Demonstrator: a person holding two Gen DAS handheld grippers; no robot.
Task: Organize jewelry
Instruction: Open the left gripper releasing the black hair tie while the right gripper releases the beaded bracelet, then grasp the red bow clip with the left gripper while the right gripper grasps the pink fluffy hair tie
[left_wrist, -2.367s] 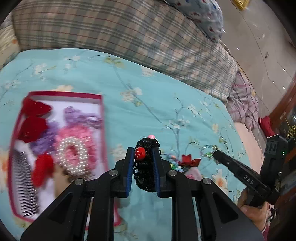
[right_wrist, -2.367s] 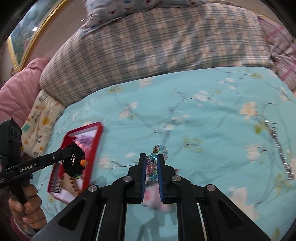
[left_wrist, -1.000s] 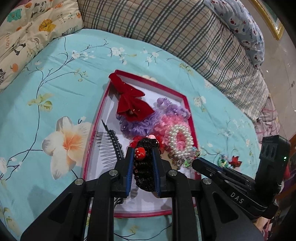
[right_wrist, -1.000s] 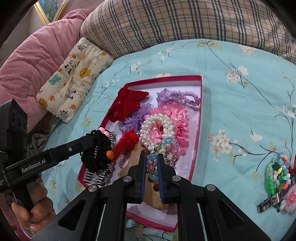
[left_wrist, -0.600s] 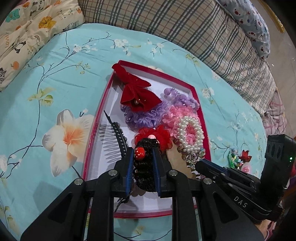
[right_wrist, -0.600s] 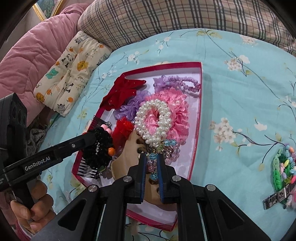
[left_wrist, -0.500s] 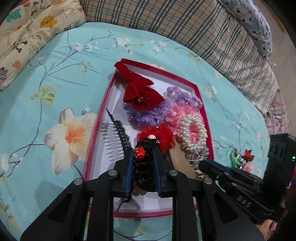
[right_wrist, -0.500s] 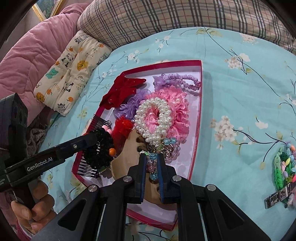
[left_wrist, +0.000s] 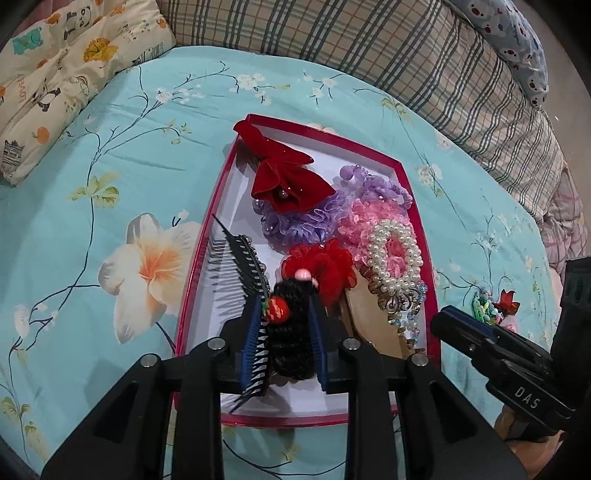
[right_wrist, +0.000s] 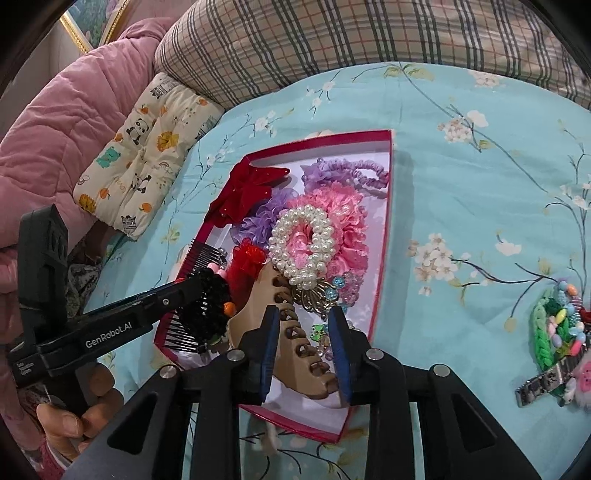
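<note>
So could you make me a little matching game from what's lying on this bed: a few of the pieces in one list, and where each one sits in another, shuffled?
Things:
1. red velvet bow
2. black hair comb
3. pearl scrunchie
4. green braided bracelet

Places:
A. outside the box, on the blue bedspread
B. along one long side wall of the red box
C. at the box's far end
D. on top of the pink scrunchie

Pairs: 1-C, 2-B, 3-D, 4-A
</note>
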